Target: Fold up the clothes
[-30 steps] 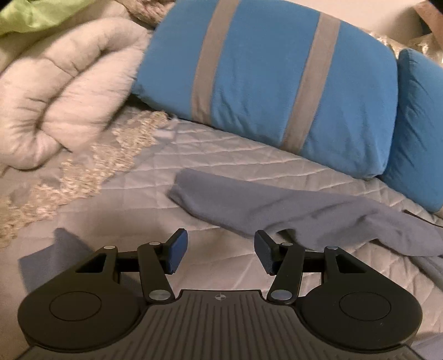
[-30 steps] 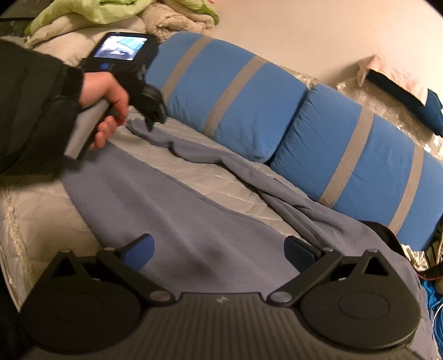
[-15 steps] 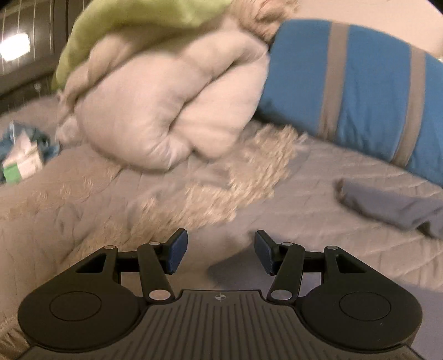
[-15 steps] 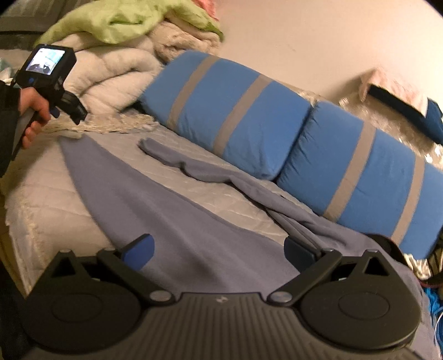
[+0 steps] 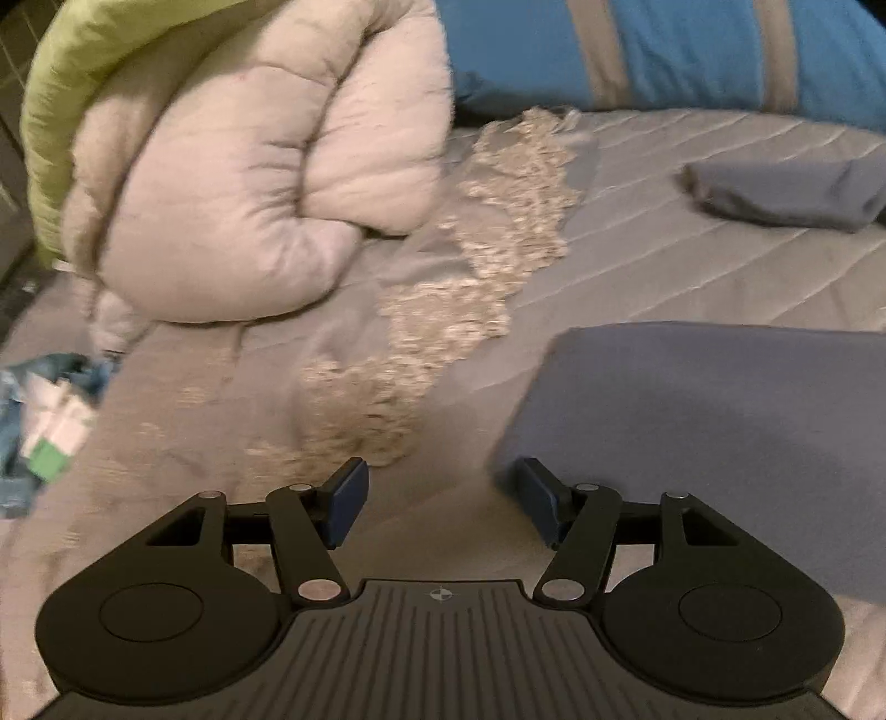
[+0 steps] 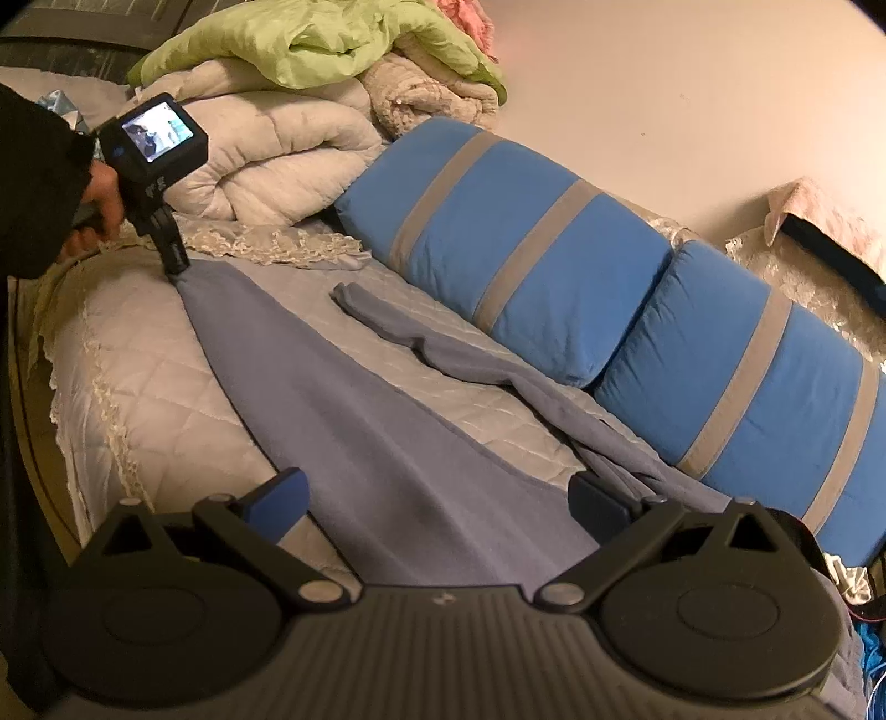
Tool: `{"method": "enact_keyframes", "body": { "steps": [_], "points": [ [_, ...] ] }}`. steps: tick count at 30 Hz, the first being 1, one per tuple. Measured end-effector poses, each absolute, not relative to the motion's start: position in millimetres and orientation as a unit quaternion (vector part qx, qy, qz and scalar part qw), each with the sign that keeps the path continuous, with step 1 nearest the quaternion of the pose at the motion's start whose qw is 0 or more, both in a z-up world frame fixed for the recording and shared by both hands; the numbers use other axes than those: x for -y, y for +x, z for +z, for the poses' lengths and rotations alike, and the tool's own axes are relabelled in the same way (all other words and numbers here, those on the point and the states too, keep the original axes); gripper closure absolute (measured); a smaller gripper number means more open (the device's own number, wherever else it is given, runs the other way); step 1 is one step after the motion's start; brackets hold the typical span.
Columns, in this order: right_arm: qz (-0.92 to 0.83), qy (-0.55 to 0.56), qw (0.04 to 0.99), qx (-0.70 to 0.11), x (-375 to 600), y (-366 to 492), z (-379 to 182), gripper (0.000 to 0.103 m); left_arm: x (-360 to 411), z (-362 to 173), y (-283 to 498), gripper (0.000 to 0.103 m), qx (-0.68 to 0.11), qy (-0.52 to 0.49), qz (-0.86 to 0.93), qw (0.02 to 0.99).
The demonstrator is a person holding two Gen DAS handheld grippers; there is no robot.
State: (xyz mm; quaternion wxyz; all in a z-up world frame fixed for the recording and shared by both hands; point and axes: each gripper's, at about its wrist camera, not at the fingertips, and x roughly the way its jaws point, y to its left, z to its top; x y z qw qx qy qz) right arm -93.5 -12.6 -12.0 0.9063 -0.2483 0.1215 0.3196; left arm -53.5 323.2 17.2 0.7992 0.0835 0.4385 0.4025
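A long blue-grey garment (image 6: 354, 421) lies spread along the quilted bed, one sleeve (image 6: 387, 315) stretched out beside the pillows. My right gripper (image 6: 437, 498) hovers over its near end, jaws wide open and holding nothing. In the right wrist view my left gripper (image 6: 176, 265), held by a hand (image 6: 102, 194), points down at the garment's far corner. In the left wrist view that gripper (image 5: 443, 501) is open; the garment's corner (image 5: 720, 432) lies just beyond its right finger (image 5: 537, 498), not between the pads. The sleeve (image 5: 775, 194) lies further right.
A rolled beige duvet (image 5: 249, 183) with a green blanket (image 6: 310, 44) on top fills the bed's far end. Two blue pillows with grey stripes (image 6: 509, 249) line the wall side. A lace trim (image 5: 470, 288) crosses the quilt. The bed edge (image 6: 72, 421) drops away at left.
My left gripper swung left away from the sleeve, past the duvet, and came down at the garment's far corner. It stayed open. The right gripper kept its place, still open.
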Motion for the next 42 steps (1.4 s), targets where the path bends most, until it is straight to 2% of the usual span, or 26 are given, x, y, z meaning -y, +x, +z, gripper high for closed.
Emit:
{"method": "enact_keyframes", "body": {
  "steps": [2, 8, 12, 17, 21, 27, 31, 35, 42],
  "points": [
    [0.321, -0.248, 0.906, -0.119, 12.6, -93.8, -12.5, 0.0, -324.8, 20.8, -53.6, 0.044, -0.432, 0.086, 0.412, 0.798],
    [0.322, -0.256, 0.903, -0.12, 11.6, -95.3, -18.1, 0.0, -330.4, 32.4, -52.1, 0.044, -0.359, 0.005, 0.359, 0.861],
    [0.316, -0.255, 0.905, -0.126, 11.7, -92.1, -20.6, 0.0, -326.4, 33.1, -35.8, 0.045, -0.351, 0.017, 0.426, 0.833],
    [0.304, -0.249, 0.91, -0.134, 9.9, -82.2, -22.9, 0.0, -314.7, 59.6, -24.3, 0.044, -0.263, -0.093, 0.4, 0.873],
    [0.291, -0.242, 0.915, -0.141, 6.7, -66.8, -23.6, 0.0, -301.6, 64.2, 8.1, 0.044, -0.243, -0.16, 0.362, 0.886],
    [0.261, -0.227, 0.927, -0.145, 16.0, -36.2, -23.4, 0.0, -298.9, 36.7, 54.4, 0.044, -0.248, -0.246, 0.308, 0.885],
    [0.262, -0.203, 0.933, -0.142, 24.3, -20.0, -17.1, 0.0, -316.0, 27.4, 75.4, 0.045, -0.282, -0.324, 0.291, 0.855],
    [0.262, -0.179, 0.938, -0.139, 32.6, -3.8, -10.8, 0.0, -333.1, 25.1, 85.5, 0.045, -0.309, -0.375, 0.285, 0.826],
    [0.255, -0.184, 0.941, -0.121, 17.2, 16.7, -10.5, 0.0, -340.6, 12.0, 86.6, 0.043, -0.306, -0.434, 0.241, 0.812]
  ]
}}
